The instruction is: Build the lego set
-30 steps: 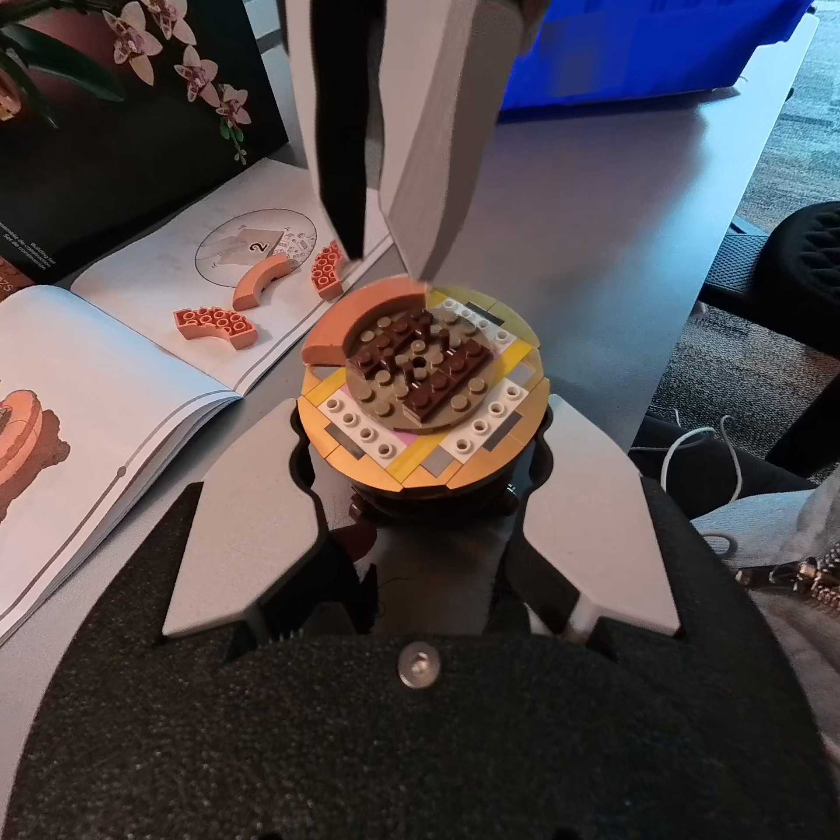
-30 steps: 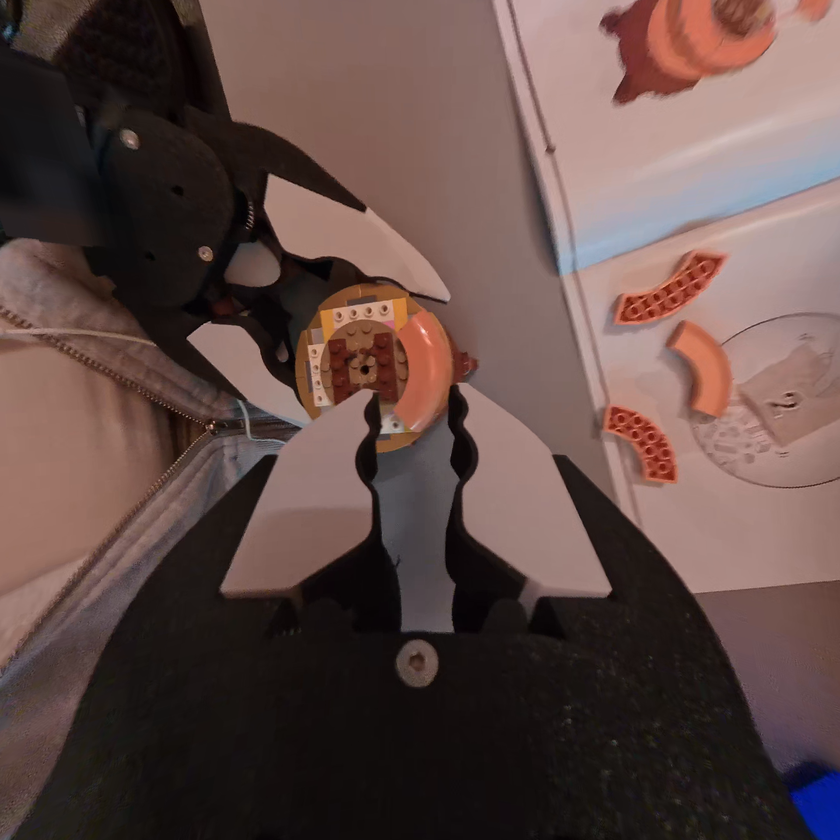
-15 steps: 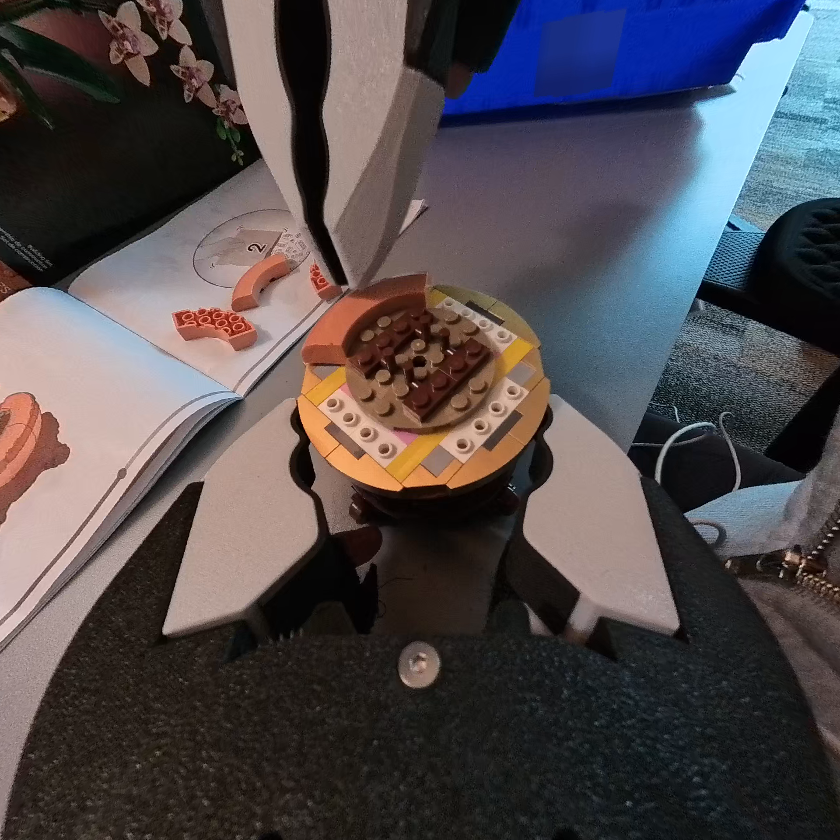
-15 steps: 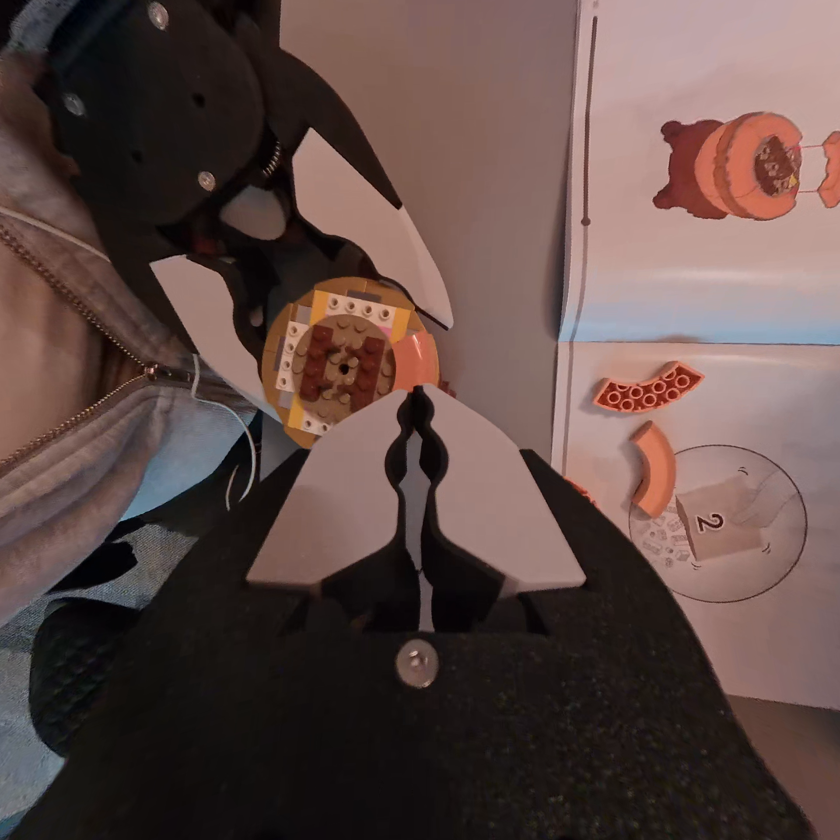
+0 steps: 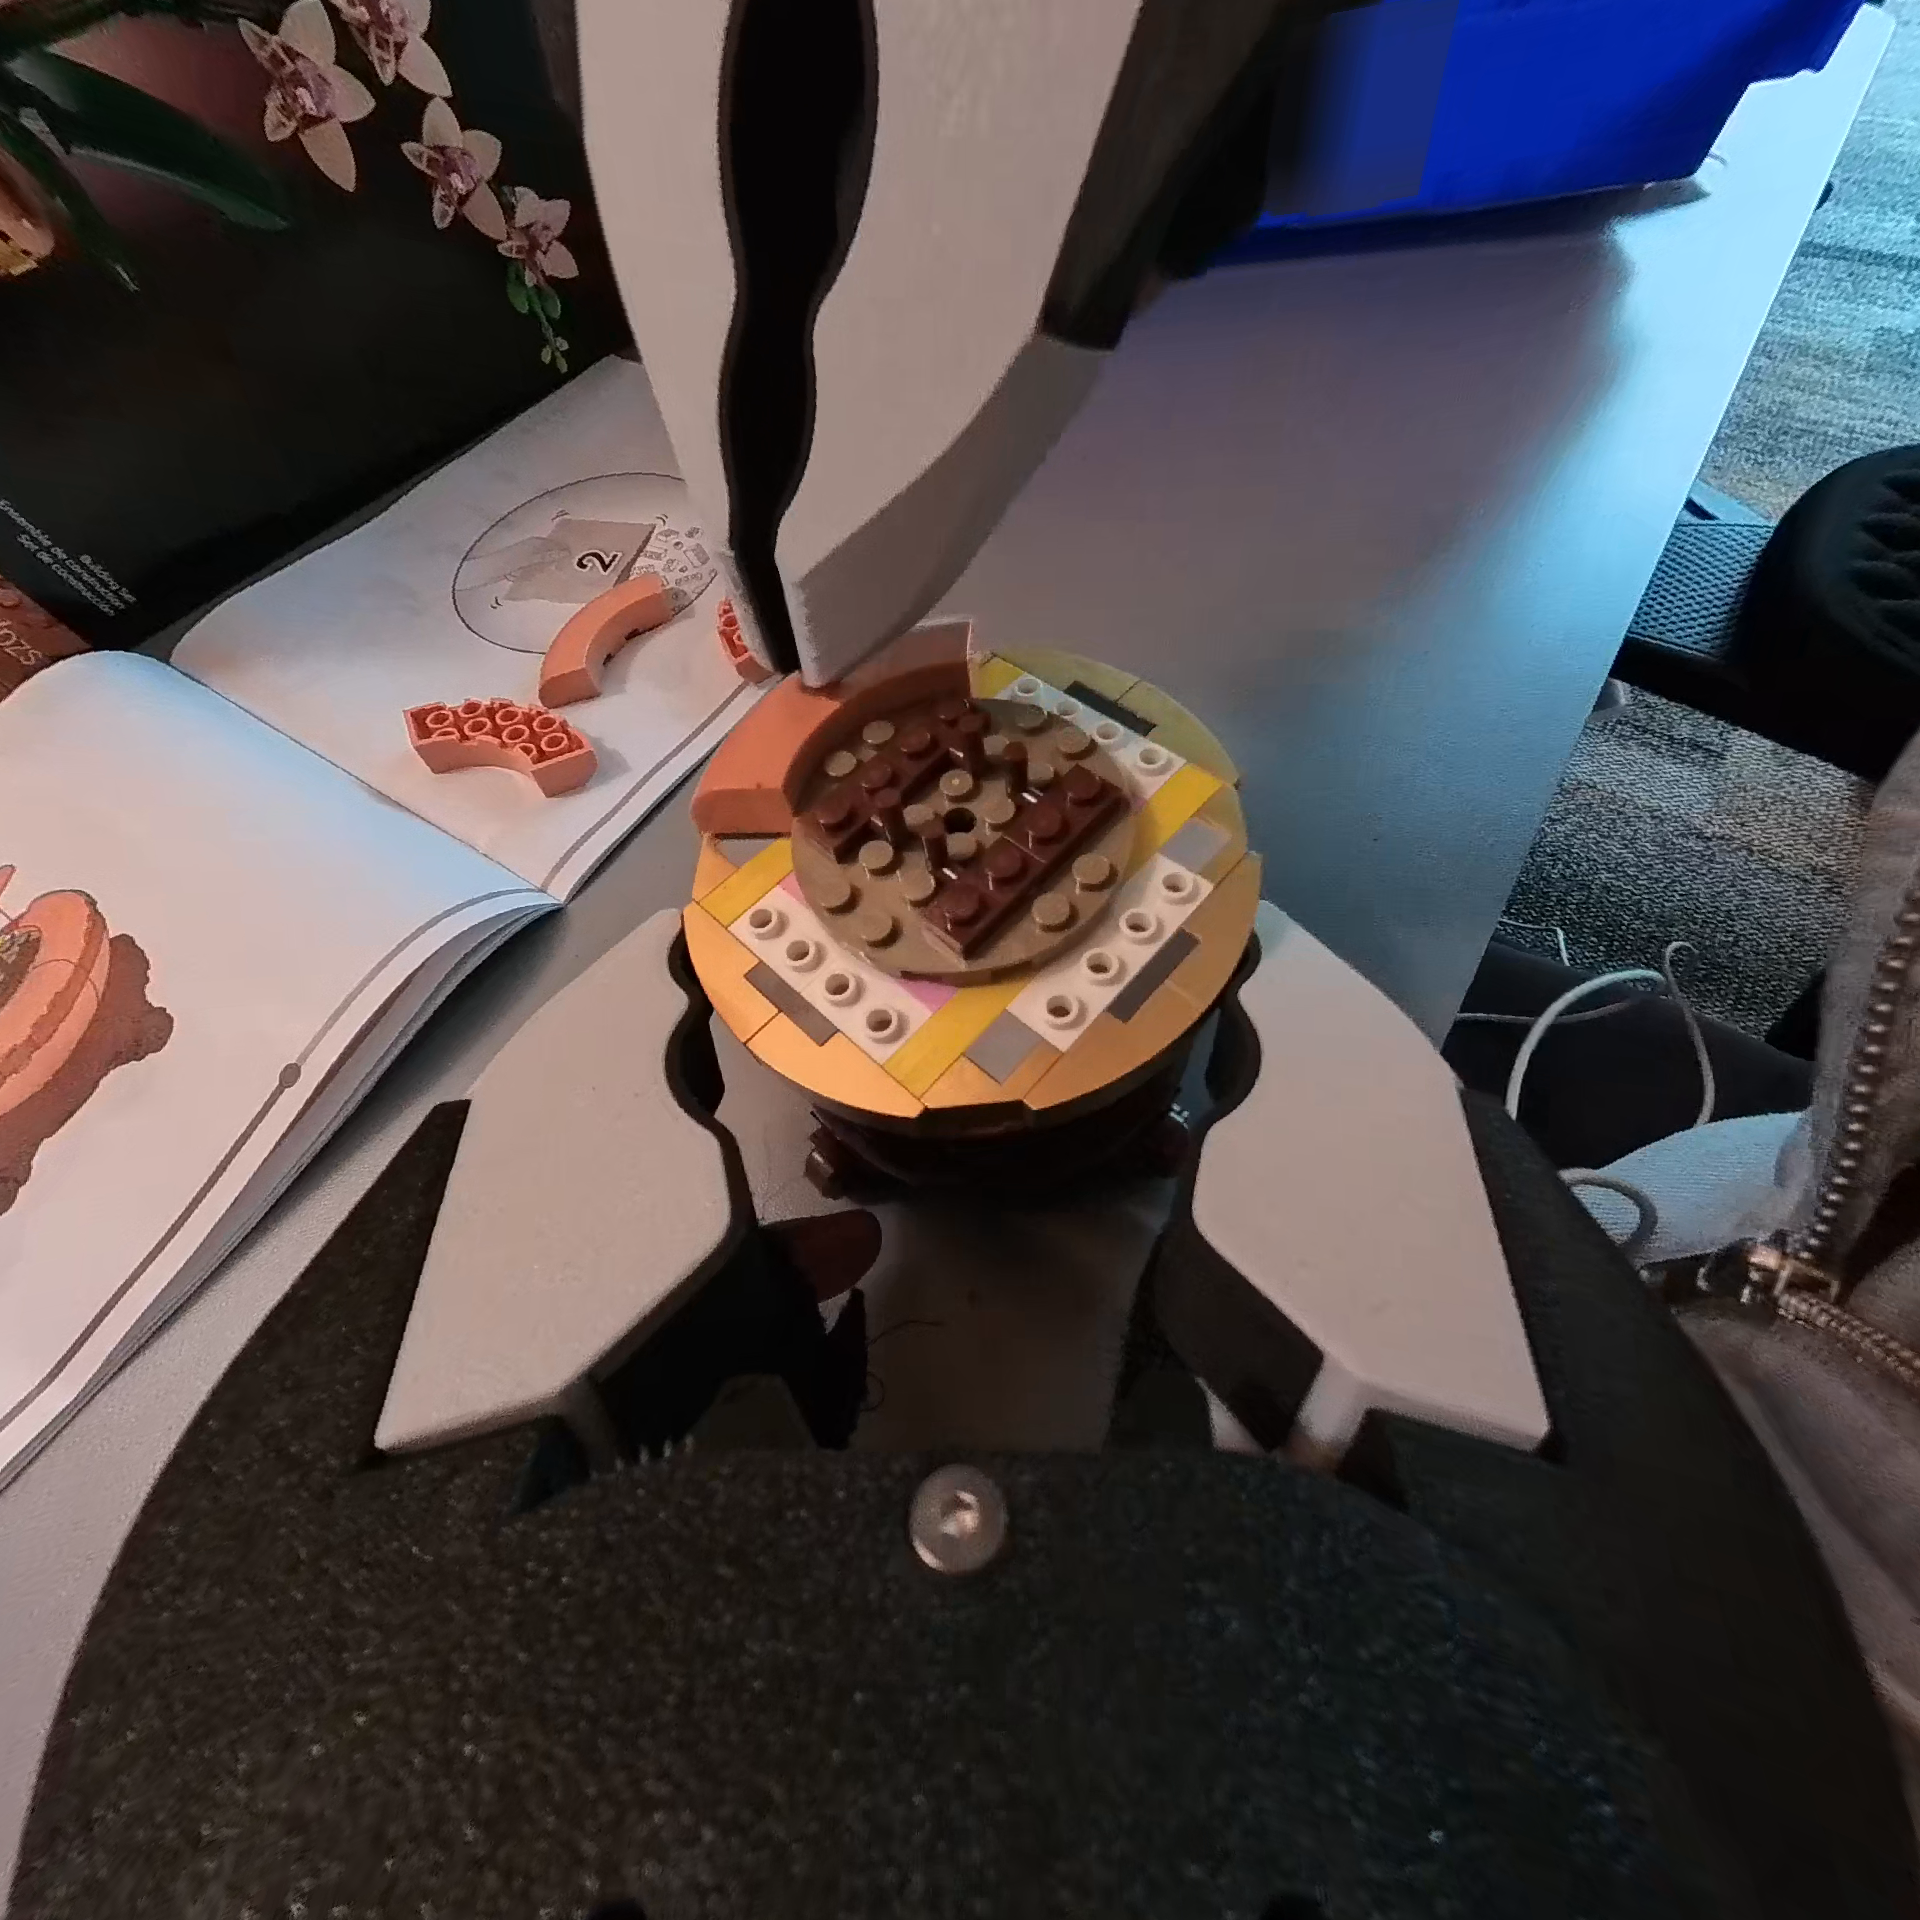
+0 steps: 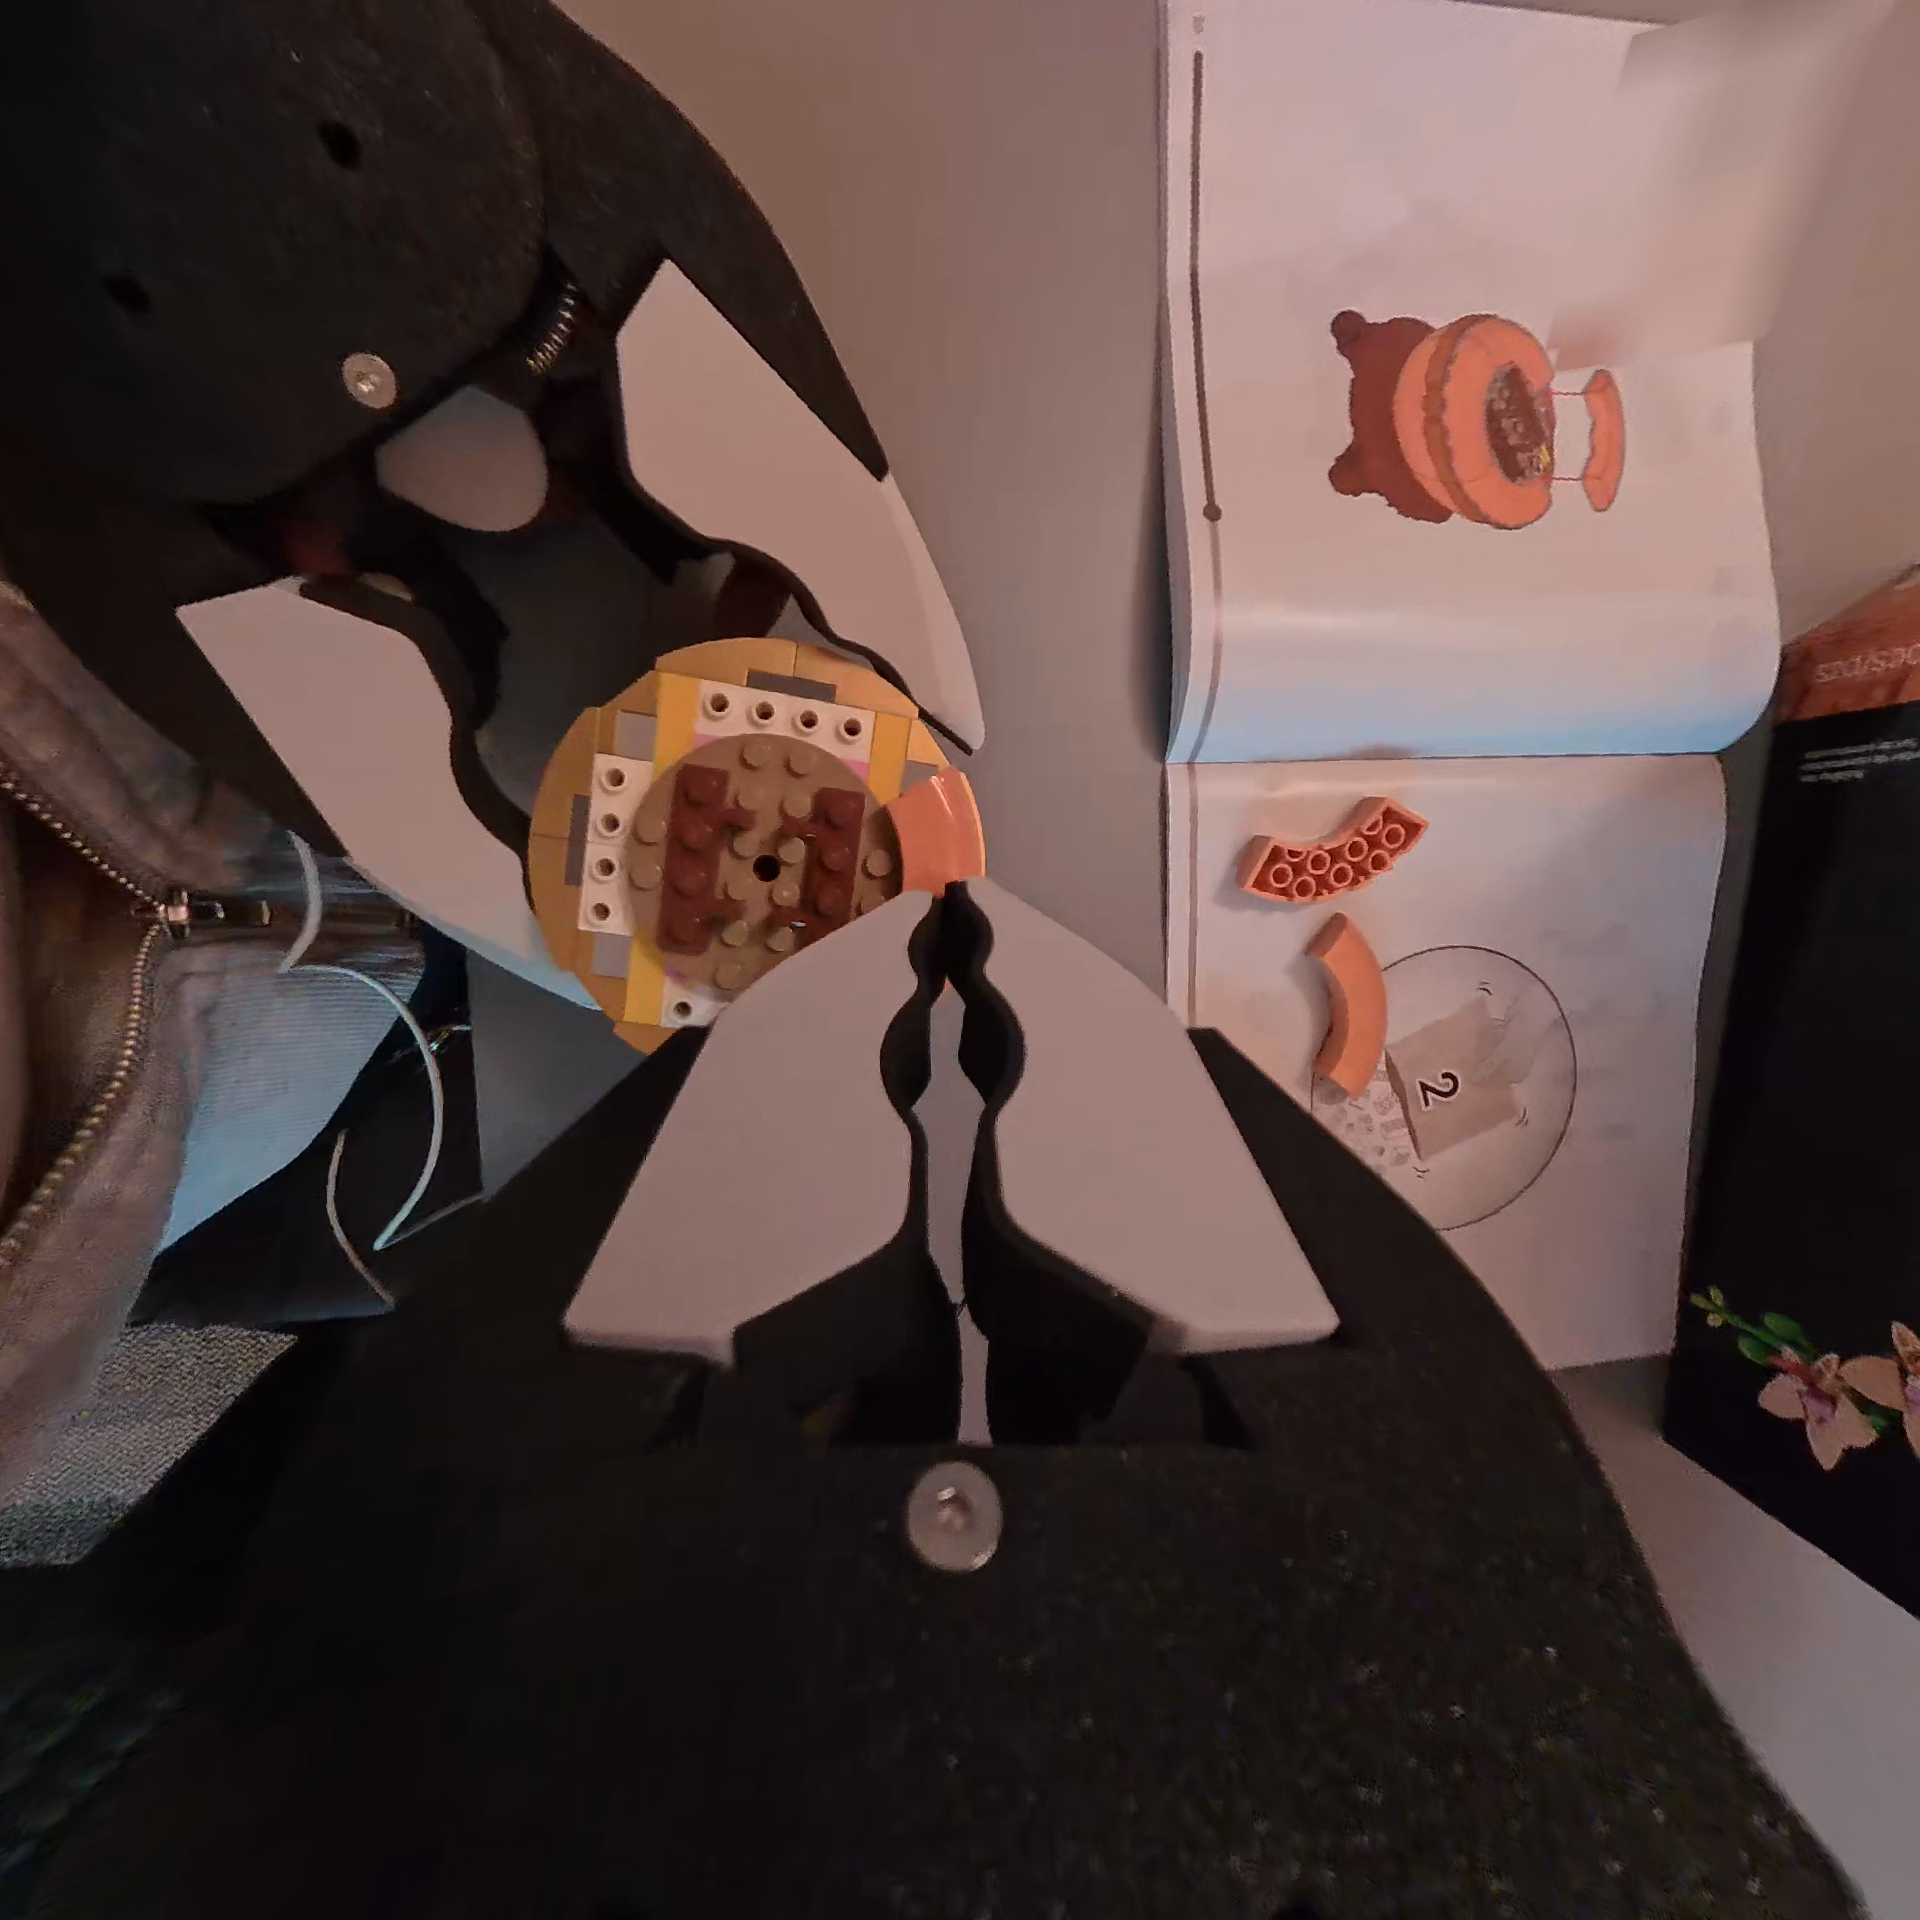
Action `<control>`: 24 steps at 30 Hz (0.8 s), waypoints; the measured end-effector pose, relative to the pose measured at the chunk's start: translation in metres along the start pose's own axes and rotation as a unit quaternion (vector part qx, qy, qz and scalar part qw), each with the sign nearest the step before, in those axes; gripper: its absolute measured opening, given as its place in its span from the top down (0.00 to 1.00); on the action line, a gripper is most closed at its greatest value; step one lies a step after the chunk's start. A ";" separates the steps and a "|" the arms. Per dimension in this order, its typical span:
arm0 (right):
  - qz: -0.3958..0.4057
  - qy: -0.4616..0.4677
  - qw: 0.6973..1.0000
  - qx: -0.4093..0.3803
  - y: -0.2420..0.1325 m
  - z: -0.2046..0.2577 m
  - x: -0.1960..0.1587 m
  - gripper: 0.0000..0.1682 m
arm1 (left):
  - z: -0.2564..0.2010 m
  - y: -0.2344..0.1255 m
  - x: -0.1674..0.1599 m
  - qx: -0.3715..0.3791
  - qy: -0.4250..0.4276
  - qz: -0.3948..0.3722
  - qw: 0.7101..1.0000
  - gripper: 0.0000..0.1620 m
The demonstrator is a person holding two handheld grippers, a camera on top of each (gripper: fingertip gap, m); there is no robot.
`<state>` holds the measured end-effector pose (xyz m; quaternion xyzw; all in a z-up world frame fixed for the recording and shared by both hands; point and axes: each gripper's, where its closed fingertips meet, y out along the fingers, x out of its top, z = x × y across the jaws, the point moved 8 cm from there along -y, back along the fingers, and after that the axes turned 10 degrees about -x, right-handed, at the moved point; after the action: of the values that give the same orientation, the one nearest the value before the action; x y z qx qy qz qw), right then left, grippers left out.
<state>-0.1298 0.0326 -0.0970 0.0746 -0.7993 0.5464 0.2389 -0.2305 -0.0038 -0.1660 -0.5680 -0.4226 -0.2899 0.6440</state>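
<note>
- The round lego base (image 5: 971, 914) was held between the fingers of the left gripper (image 5: 966, 1039), which were closed on its lower part, one finger on each side, so it was kept above the edge of the worktop (image 5: 1299, 499).
- The fingers of the right gripper (image 6: 948, 904) were brought almost fully together, and nothing could be seen between them; their tips were pressed on one curved salmon brick (image 5: 790, 748) at the far rim of the base.
- This brick seemed to be seated on the base, or nearly; whether it was pushed fully down could not be told.
- The middle of the base was already built: a tan round plate (image 5: 894, 914) with dark brown plates (image 5: 997, 873) on it, and white and yellow pieces around it.
- Three more curved salmon pieces were left beyond the left fingers on the open instruction booklet (image 5: 260, 831): one with studs up (image 5: 499, 743), one smooth (image 5: 603, 649), and one mostly hidden behind the right fingertips (image 5: 736, 636).
- The ring was therefore judged to be only about one quarter done, and the rest of the set still waited.
</note>
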 end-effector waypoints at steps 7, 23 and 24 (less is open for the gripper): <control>0.025 0.015 0.999 -0.025 -0.001 0.005 0.004 1.00 | 0.000 0.000 0.000 0.001 0.001 0.000 1.000 0.42; -0.142 0.199 0.968 -0.050 -0.020 -0.039 -0.044 0.82 | 0.005 0.000 -0.001 -0.002 0.015 0.004 1.000 0.42; -0.168 0.217 0.961 -0.030 -0.018 -0.039 -0.049 0.80 | 0.006 0.000 -0.001 -0.008 0.019 0.004 1.000 0.42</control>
<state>-0.0685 0.0538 -0.0934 0.0800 -0.7201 0.4773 0.4972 -0.2320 0.0018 -0.1669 -0.5690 -0.4059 -0.3016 0.6485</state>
